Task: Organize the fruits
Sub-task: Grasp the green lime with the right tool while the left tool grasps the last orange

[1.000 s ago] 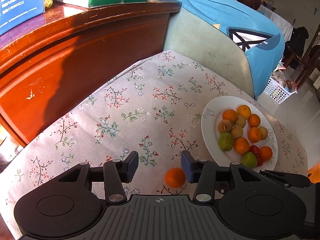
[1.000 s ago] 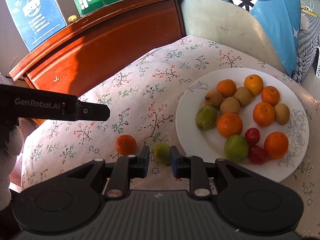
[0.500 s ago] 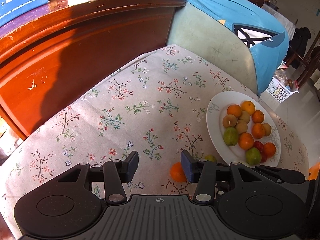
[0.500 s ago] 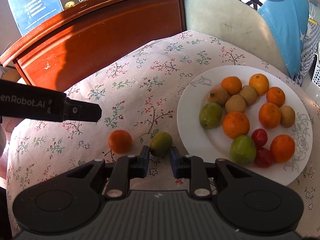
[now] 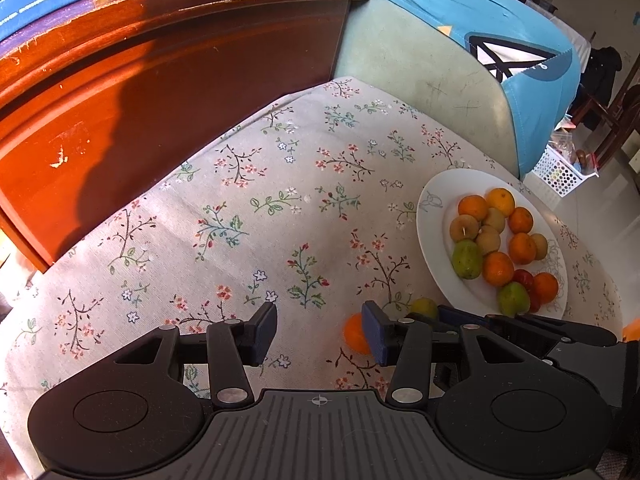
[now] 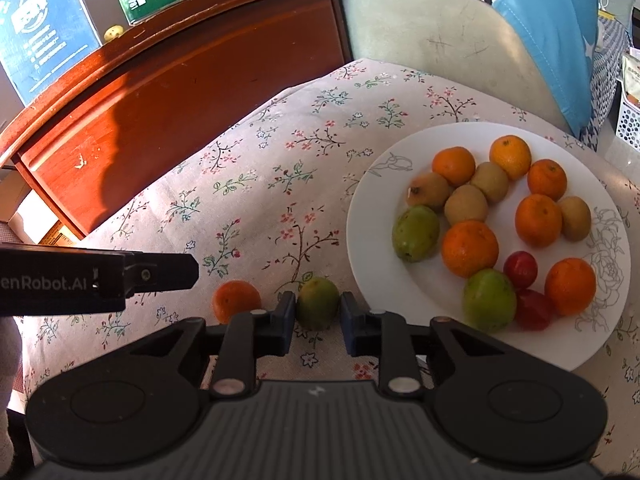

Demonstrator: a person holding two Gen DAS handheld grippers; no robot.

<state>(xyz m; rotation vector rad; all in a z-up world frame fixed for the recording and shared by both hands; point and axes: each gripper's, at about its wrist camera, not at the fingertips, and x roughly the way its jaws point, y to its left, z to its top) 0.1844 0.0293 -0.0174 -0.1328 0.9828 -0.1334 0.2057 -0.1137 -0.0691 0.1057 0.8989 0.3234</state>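
- Most of the job looks done: the white plate (image 6: 362, 216) already carries a heap of oranges, brownish kiwi-like fruits, green fruits and two small red ones; two pieces are left on the floral cloth (image 6: 280, 168), both just off the plate's near-left rim
- The green fruit (image 6: 318, 303) lies on the cloth between the fingers of the right gripper (image 6: 316, 322); the jaws stand narrow, the left pad at the skin, the right pad showing a sliver of gap, so I cannot tell whether it is gripped yet
- This fruit is slightly egg-shaped; its long axis seems to run away from the camera, though foreshortening makes that uncertain
- The loose orange (image 6: 236, 300) sits just left of it; round, no clear axis
- The left gripper (image 5: 319, 330) is part-open over bare cloth, holding nothing; the orange lies behind its right finger
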